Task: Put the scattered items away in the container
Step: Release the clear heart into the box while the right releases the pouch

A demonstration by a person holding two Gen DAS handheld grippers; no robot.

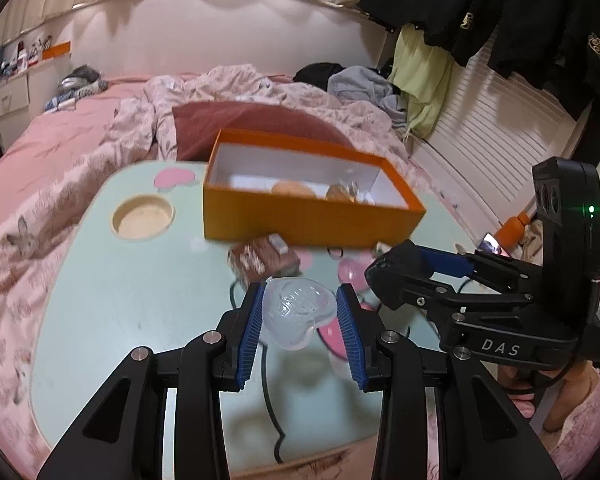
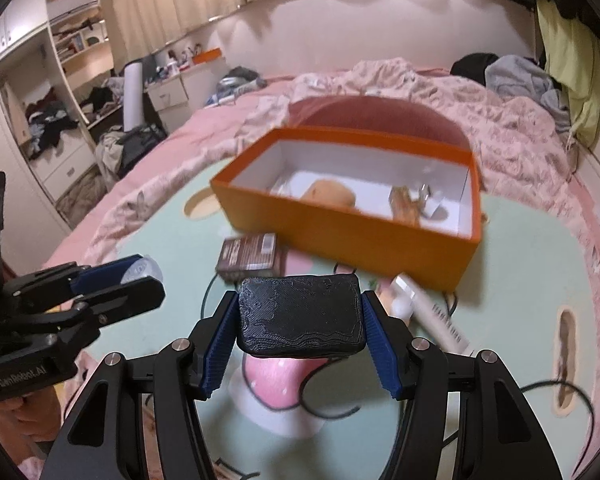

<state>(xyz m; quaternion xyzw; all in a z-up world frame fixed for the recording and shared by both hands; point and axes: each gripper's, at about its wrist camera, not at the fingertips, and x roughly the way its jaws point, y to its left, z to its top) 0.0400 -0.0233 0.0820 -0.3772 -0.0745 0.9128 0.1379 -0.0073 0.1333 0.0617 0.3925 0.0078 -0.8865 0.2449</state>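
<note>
Left wrist view first: my left gripper (image 1: 300, 312) has its blue fingers (image 1: 249, 334) clenched on a clear heart-shaped case (image 1: 298, 310), which hangs above the pale green surface (image 1: 140, 300). Ahead of it sits the orange box (image 1: 312, 200), open at the top, white inside, with a round tan item (image 1: 294, 189) and a small glassy object (image 1: 342, 192) in it. Just in front of the box's near wall lies a brown patterned packet (image 1: 258, 258), touching or nearly touching the box; I cannot tell which through the blur. A black cable (image 1: 268, 392) runs across the surface below the held case. To my right, the right gripper (image 1: 404, 276) shows side-on.

From the right wrist view, the right gripper (image 2: 300, 320) is grasping a black rough-textured block (image 2: 300, 314), with both blue fingers (image 2: 220, 344) pressed on its ends. Under it I see a pink and white rounded thing (image 2: 278, 384) on the surface (image 2: 172, 248). A white tube with dark lettering (image 2: 432, 312) lies to the right, near the box's (image 2: 340, 224) front corner. The brown packet (image 2: 250, 254) rests left of centre, just before the box. The left gripper (image 2: 132, 276) sits at the left edge, with the clear case (image 2: 142, 270) peeking between its fingers. The surface stands on a bed with a pink quilt (image 2: 228, 120).
</note>
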